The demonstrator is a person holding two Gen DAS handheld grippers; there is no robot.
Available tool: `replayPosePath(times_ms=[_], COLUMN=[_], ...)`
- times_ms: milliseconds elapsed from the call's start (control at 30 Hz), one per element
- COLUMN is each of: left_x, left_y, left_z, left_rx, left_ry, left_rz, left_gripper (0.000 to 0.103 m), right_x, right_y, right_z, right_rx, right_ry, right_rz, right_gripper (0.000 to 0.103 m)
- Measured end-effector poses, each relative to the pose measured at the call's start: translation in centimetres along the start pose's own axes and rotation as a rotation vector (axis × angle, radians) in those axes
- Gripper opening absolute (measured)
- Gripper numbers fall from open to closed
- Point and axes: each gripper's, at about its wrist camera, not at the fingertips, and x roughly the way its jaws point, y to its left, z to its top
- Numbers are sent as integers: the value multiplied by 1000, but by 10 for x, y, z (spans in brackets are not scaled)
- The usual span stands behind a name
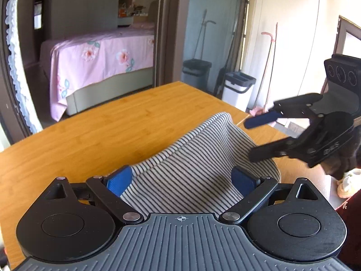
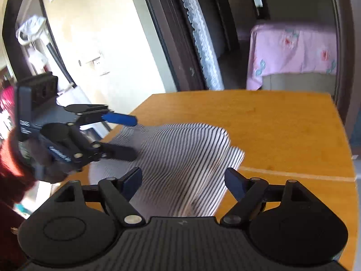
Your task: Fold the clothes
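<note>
Shirt [image 1: 194, 169], striped grey and white, lies bunched on the desk [image 1: 94, 135], already doubled over with one edge humped up toward 12 o'clock in the left wrist view. In the right wrist view it spreads from the centre toward 9 o'clock, its far corner near 1 o'clock of the cloth, and the stripes there are blurred.

By my reading, a fold has just been laid and let go, so the step in hand sits between folds. The next move calls for picking a fresh edge or corner, probably the raised hem, pinching it on both sides and carrying it across the pile, then flattening the hump.

Left gripper [image 1: 182, 178] has its fingers spread wide. The cloth lies between and under them, the blue pads [image 1: 119, 179] just beside the fabric, and whether they touch it I cannot tell; they do not pinch it. In the right wrist view this gripper [image 2: 133, 135] shows at 9 o'clock, one finger above the cloth's edge and the other low against it.

Right gripper [image 2: 182, 179] also has its fingers spread, the shirt lying below the gap, nothing pinched. From the left wrist view it [image 1: 249, 140] comes in from 3 o'clock, its lower finger over the shirt's right edge and its upper finger clear of the cloth.

A pink bed [image 1: 101, 61] shows through the doorway at 11 o'clock, and bins [image 1: 237, 88] stand beyond the desk at 1 o'clock.
</note>
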Motion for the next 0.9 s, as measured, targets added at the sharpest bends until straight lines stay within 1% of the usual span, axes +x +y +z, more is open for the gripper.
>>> replayPosePath(times_ms=[100,167,200,233,300,333,367,400,433,467,533,567,667,733,767,900], left_x=[7,15,20,26,32,35,35,32,29,23,13,11,10,21,26,45], left_y=[13,25,31,39,51,58,63,66,70,70,70,70,71,71,70,69], left_z=[10,16,18,21,23,24,23,21,19,17,12,10,5,2,1,-8], left_rx=[-42,-87,-113,-144,-201,-235,-271,-286,-301,-292,-273,-270,-272,-285,-292,-317], left_ry=[5,15,23,29,42,49,57,59,61,59,55,55,62,72,77,86], left_rz=[28,35,35,31,26,24,19,15,12,17,19,13,12,10,9,-12], left_gripper=[99,99,99,99,99,99,99,99,99,99,102,102,103,103,103,103], right_x=[2,20,29,37,47,50,51,50,49,45,33,27,17,16,17,25], right_y=[-14,-16,-16,-15,-18,-20,-25,-31,-38,-43,-45,-43,-39,-37,-36,-34], right_z=[-23,-44,-49,-53,-52,-50,-44,-38,-32,-26,-14,-7,4,2,0,-6], right_rx=[278,410,433,447,462,468,466,469,474,467,402,358,323,339,335,318], right_ry=[132,194,199,199,174,158,133,115,100,67,-22,-76,-149,-150,-140,-106], right_rz=[273,351,349,338,300,279,245,214,184,138,25,-61,-175,-142,-139,-148], right_gripper=[92,92,90,88,73,69,62,57,56,56,56,56,57,67,73,72])
